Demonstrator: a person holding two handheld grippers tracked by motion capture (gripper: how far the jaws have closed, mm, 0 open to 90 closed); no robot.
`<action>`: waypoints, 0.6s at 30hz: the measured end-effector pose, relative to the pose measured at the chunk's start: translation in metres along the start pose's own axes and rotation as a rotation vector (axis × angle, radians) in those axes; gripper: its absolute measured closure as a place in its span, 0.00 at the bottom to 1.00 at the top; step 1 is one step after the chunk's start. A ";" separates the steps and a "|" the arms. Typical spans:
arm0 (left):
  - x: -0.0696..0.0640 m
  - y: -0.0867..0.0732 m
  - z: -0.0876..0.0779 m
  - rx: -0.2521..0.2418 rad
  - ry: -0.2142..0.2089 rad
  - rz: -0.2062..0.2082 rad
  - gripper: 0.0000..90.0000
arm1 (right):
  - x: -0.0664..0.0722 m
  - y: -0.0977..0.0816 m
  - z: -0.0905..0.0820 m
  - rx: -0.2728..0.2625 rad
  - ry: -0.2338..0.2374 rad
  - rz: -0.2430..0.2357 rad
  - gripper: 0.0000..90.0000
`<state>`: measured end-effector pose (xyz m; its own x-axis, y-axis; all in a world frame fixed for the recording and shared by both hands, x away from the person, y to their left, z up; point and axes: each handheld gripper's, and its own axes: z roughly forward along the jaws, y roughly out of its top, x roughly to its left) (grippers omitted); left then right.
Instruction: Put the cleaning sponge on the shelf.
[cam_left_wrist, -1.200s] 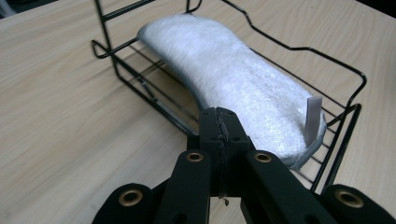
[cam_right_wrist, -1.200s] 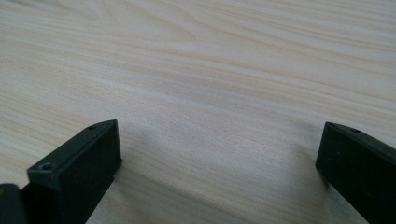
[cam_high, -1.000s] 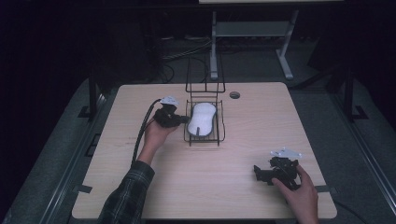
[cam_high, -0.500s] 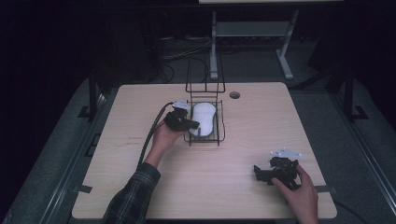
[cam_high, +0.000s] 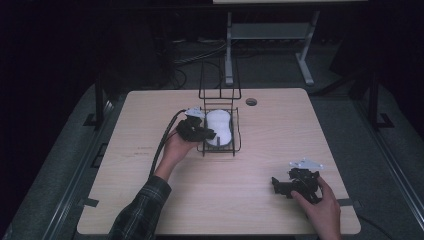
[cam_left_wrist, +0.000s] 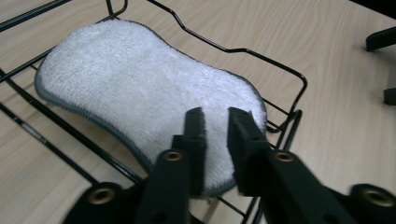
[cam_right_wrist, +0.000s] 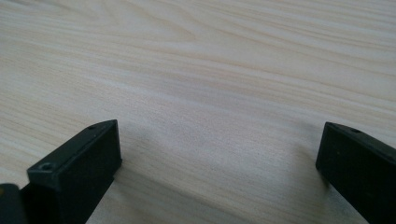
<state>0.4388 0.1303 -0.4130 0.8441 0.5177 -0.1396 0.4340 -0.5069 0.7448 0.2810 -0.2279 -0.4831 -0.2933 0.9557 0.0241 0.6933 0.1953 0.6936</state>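
A white peanut-shaped sponge (cam_high: 219, 127) (cam_left_wrist: 140, 88) lies flat in a black wire rack (cam_high: 220, 91) (cam_left_wrist: 243, 50) at the table's middle back. My left gripper (cam_high: 208, 134) (cam_left_wrist: 215, 116) reaches over the rack's left rim, its tips just above the sponge's near end. Its jaws have just been opening; a narrow gap stands between the pads with nothing pinched in it. My right gripper (cam_high: 278, 186) (cam_right_wrist: 219, 140) rests low over bare wood near the front right corner, jaws wide open and empty.
The light wooden table (cam_high: 280, 135) has a round cable hole (cam_high: 251, 101) behind the rack. The rack's tall wire back rises at its far side. A metal stand (cam_high: 229, 55) is on the dark floor beyond the table.
The left hand has moved right, bringing its gripper from beside the rack to over the sponge. The right hand has stayed put.
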 end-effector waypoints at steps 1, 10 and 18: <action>-0.001 -0.001 -0.002 -0.001 0.001 -0.007 0.73 | 0.000 0.000 0.000 0.000 0.000 0.000 0.00; -0.008 -0.016 -0.032 -0.006 0.012 -0.019 0.47 | 0.000 0.000 0.000 0.000 0.000 0.001 0.00; -0.016 -0.037 -0.051 0.005 0.038 -0.021 0.33 | 0.000 0.000 0.000 0.000 0.000 0.001 0.00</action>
<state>0.3933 0.1758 -0.4051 0.8226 0.5536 -0.1303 0.4531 -0.4994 0.7384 0.2810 -0.2278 -0.4831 -0.2930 0.9558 0.0245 0.6934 0.1948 0.6937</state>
